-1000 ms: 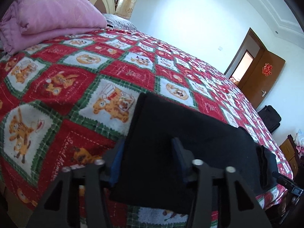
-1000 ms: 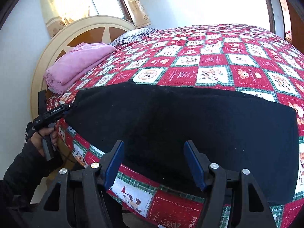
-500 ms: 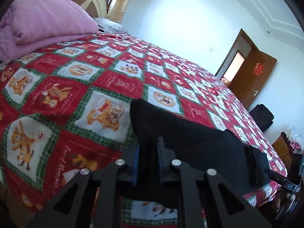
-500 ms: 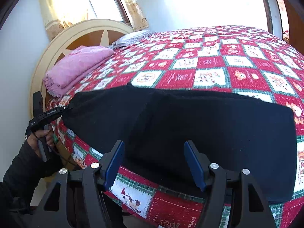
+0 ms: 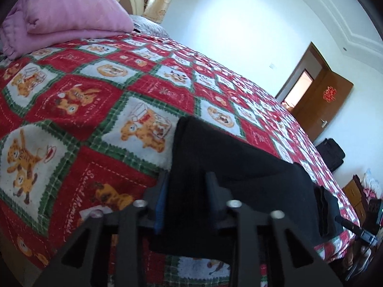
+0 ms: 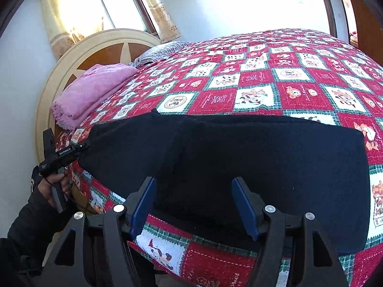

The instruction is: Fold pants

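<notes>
A bed (image 6: 299, 76) under a red, white and green checked blanket (image 5: 71, 110) with cartoon bears filled both views, its rounded cream-and-brown headboard (image 6: 79, 55) against the wall by a curtained window (image 6: 117, 9). A folded pink quilt (image 5: 62, 12) lay near the headboard, with a striped pillow (image 6: 158, 50) beside it. The black pants (image 6: 239, 162) lay flat along the near edge of the bed, stretched sideways across the blanket. A brown door (image 5: 323, 105) stood open in the far wall, and a black bag (image 5: 331, 153) sat on the floor near it.

The left gripper (image 5: 186, 191) had the end of the pants between its fingers; the jaws were opening slightly, yet the pads were still pressed on the bunched black cloth. A hand (image 6: 51, 186) in a dark sleeve held its handle. The right gripper (image 6: 195, 203) hung over the near edge of the pants with its jaws wide apart, gripping nothing.
</notes>
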